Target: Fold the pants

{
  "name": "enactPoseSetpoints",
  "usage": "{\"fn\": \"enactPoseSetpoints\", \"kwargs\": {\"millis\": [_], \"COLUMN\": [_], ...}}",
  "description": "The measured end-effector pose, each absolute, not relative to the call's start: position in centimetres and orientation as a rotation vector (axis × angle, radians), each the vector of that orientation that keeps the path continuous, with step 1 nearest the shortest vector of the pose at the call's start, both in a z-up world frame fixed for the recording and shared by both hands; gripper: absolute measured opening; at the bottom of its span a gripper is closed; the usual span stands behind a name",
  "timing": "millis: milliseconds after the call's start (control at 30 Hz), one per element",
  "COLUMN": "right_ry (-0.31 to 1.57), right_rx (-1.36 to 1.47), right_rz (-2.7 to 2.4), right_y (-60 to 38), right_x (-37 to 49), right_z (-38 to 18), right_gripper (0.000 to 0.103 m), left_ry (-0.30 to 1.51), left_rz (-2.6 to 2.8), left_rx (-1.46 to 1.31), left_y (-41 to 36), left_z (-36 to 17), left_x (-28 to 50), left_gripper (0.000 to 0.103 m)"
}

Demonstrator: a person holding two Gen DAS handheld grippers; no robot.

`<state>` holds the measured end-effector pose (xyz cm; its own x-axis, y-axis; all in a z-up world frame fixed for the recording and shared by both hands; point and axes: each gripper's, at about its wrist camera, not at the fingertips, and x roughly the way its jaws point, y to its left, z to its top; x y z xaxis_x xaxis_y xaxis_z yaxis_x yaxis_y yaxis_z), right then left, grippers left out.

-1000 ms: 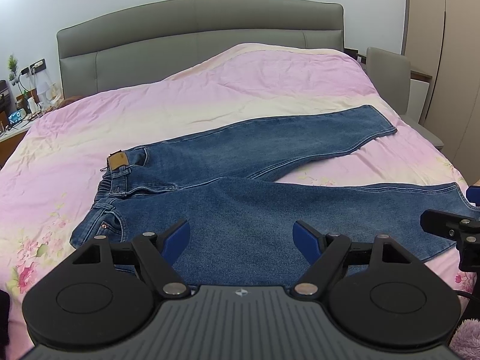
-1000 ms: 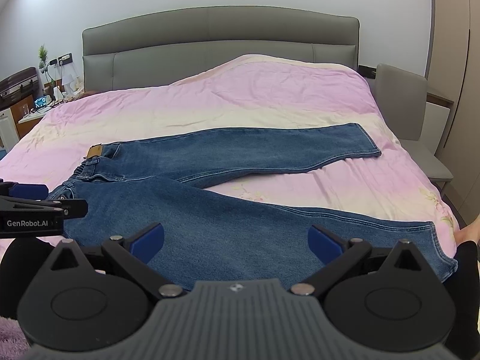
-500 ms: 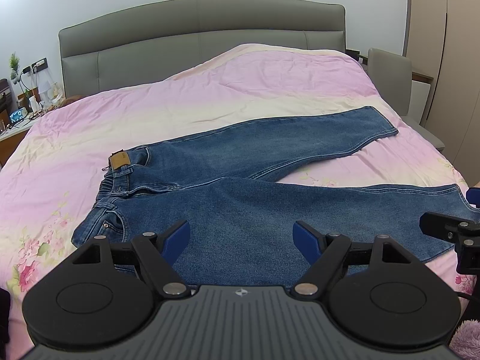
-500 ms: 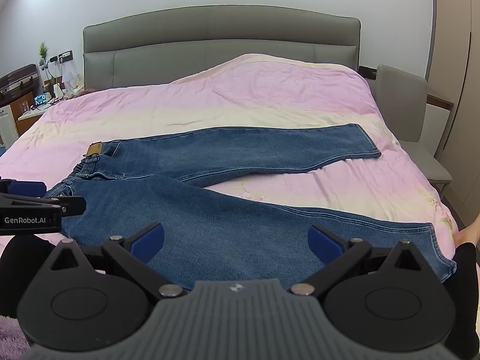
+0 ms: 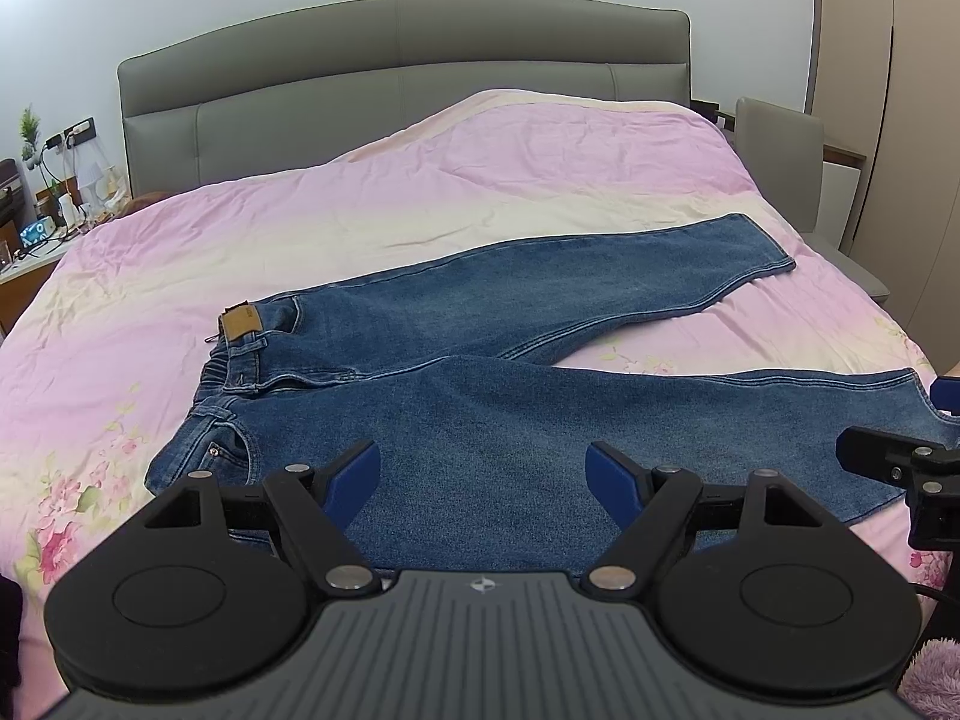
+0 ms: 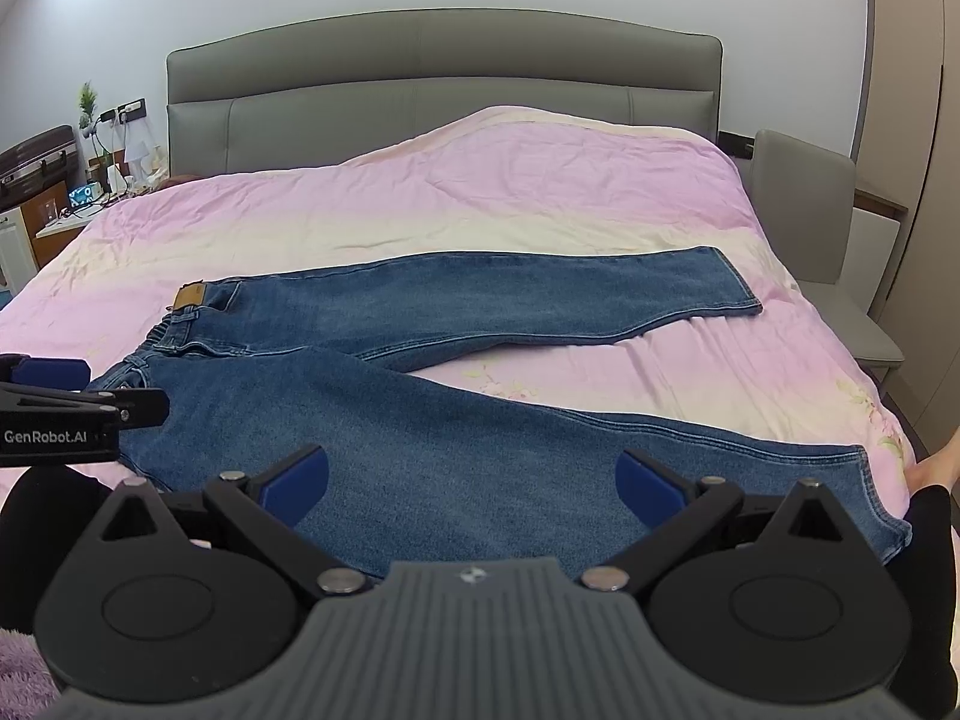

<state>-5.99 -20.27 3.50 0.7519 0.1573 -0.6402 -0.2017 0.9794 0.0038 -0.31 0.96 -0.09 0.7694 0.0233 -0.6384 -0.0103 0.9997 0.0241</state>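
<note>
A pair of blue jeans lies flat on the pink bed, waist with a tan leather patch at the left, legs spread in a V to the right. It also shows in the right wrist view. My left gripper is open and empty, hovering over the near leg's thigh. My right gripper is open and empty above the near leg, nearer its hem. Each gripper shows at the edge of the other's view: the right one, the left one.
The pink floral duvet covers the bed below a grey headboard. A bedside table with clutter stands at the left, a grey chair and wardrobe at the right. A fuzzy purple thing lies at the near edge.
Both views have shifted slightly; the jeans appear a little lower and the grippers stay open over the near leg. The jeans have not moved.
</note>
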Motion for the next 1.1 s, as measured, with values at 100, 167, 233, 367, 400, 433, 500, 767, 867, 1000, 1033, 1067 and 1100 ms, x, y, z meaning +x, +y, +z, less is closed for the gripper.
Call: {"fn": "enactPoseSetpoints", "kwargs": {"millis": [100, 167, 233, 367, 400, 433, 500, 767, 867, 1000, 1033, 1067, 1100], "right_ry": [0.694, 0.696, 0.697, 0.697, 0.698, 0.698, 0.699, 0.714, 0.71, 0.674, 0.678, 0.687, 0.699], "right_rx": [-0.061, -0.061, -0.062, -0.061, -0.061, -0.061, -0.061, -0.05, -0.045, -0.066, -0.075, -0.088, -0.108], "right_rz": [0.194, 0.192, 0.192, 0.193, 0.193, 0.192, 0.19, 0.188, 0.216, 0.26, 0.274, 0.279, 0.284], "right_y": [-20.4, -20.6, -20.6, -20.6, -20.6, -20.6, -20.5, -20.9, -21.5, -23.1, -23.6, -24.0, -24.5], "right_x": [-6.1, -5.9, -5.8, -5.8, -5.8, -5.8, -5.8, -5.5, -5.1, -4.2, -3.8, -3.4, -2.9], "right_z": [3.5, 3.5, 3.5, 3.6, 3.6, 3.6, 3.6, 3.2, 3.0, 2.1, 1.7, 1.4, 1.0], "right_gripper": [0.098, 0.098, 0.098, 0.098, 0.098, 0.098, 0.098, 0.098, 0.098, 0.098, 0.098, 0.098, 0.098], "left_ry": [0.693, 0.693, 0.695, 0.696, 0.695, 0.694, 0.695, 0.697, 0.689, 0.684, 0.685, 0.692, 0.706], "left_rz": [0.019, 0.018, 0.017, 0.017, 0.017, 0.018, 0.018, 0.015, 0.01, -0.011, -0.027, -0.043, -0.066], "left_rx": [0.018, 0.02, 0.023, 0.026, 0.025, 0.024, 0.024, 0.045, 0.094, 0.157, 0.183, 0.216, 0.248], "left_y": [1.0, 0.9, 0.8, 0.7, 0.7, 0.7, 0.7, 0.9, 1.4, 3.0, 3.3, 3.6, 3.9], "left_z": [-0.1, -0.2, -0.2, -0.2, -0.2, -0.2, -0.2, -0.3, -0.1, 0.1, 0.0, -0.2, -0.4], "left_x": [-0.3, -0.4, -0.4, -0.4, -0.4, -0.4, -0.4, -0.4, 0.0, 0.9, 1.1, 1.3, 1.7], "left_gripper": [0.091, 0.091, 0.091, 0.091, 0.091, 0.091, 0.091, 0.091, 0.091, 0.09, 0.088, 0.086, 0.085]}}
